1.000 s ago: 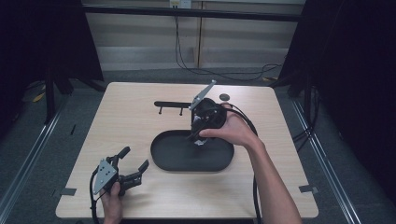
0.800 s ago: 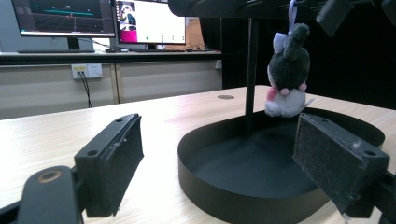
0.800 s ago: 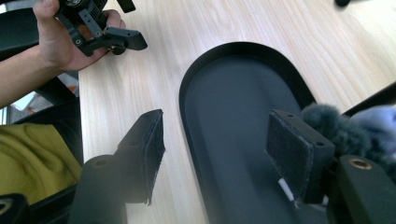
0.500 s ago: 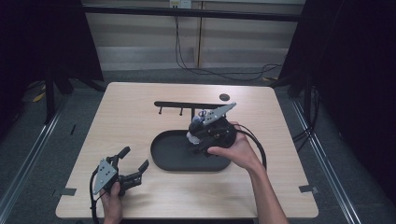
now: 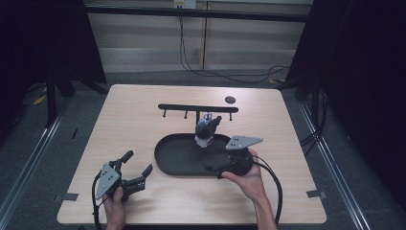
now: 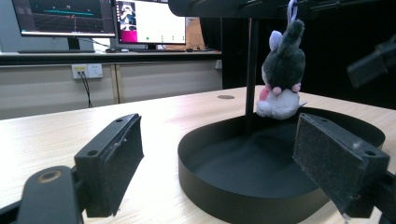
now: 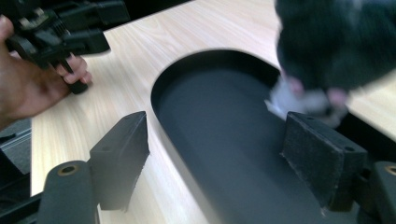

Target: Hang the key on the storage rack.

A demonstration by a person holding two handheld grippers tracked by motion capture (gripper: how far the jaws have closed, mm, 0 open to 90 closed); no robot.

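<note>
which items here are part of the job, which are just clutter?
In play: plush bunny hanging from the black rack; black oval tray below it; right gripper, jaws open and just been opening, nothing between them.

Lying about: small dark disc at the table's far side; left gripper, open, resting apart.

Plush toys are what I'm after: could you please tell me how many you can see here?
1. A grey and white plush rabbit hangs by its loop from the black rack, above the far rim of the black tray. None elsewhere on the table.
</note>
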